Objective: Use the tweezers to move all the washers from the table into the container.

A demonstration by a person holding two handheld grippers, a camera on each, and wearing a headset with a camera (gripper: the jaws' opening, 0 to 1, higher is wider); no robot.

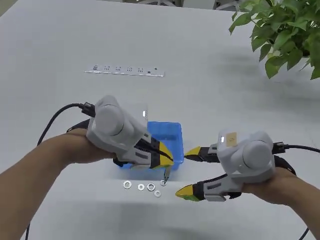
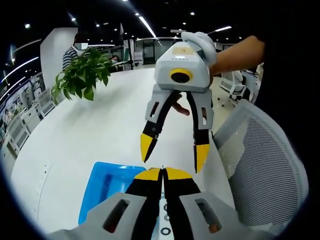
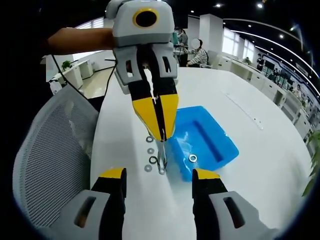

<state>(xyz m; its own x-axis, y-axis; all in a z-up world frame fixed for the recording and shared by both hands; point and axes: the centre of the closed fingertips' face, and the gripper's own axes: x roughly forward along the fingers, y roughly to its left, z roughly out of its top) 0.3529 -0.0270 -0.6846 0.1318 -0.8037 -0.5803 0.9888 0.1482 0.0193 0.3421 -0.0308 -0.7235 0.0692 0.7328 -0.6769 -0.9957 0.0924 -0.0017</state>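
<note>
Tweezers down among the washers, beside the blue container.

In the head view the left gripper [image 1: 165,156] sits at 9 o'clock of the blue container [image 1: 172,131], its jaws closed together on the tweezers [image 3: 161,150]. The tweezers point down to 6 o'clock, with their tips at the washer nearest the container's wall. Whether they grip that washer I cannot tell. The washers [image 1: 141,187] lie in a short row on the table [image 1: 225,90] at 7 o'clock of the container, and a lone washer [image 3: 192,158] rests inside it. The right gripper [image 1: 189,171] hovers at 4 o'clock with its jaws apart and nothing between them. A plant [image 1: 285,35] stands at 1 o'clock.
</note>
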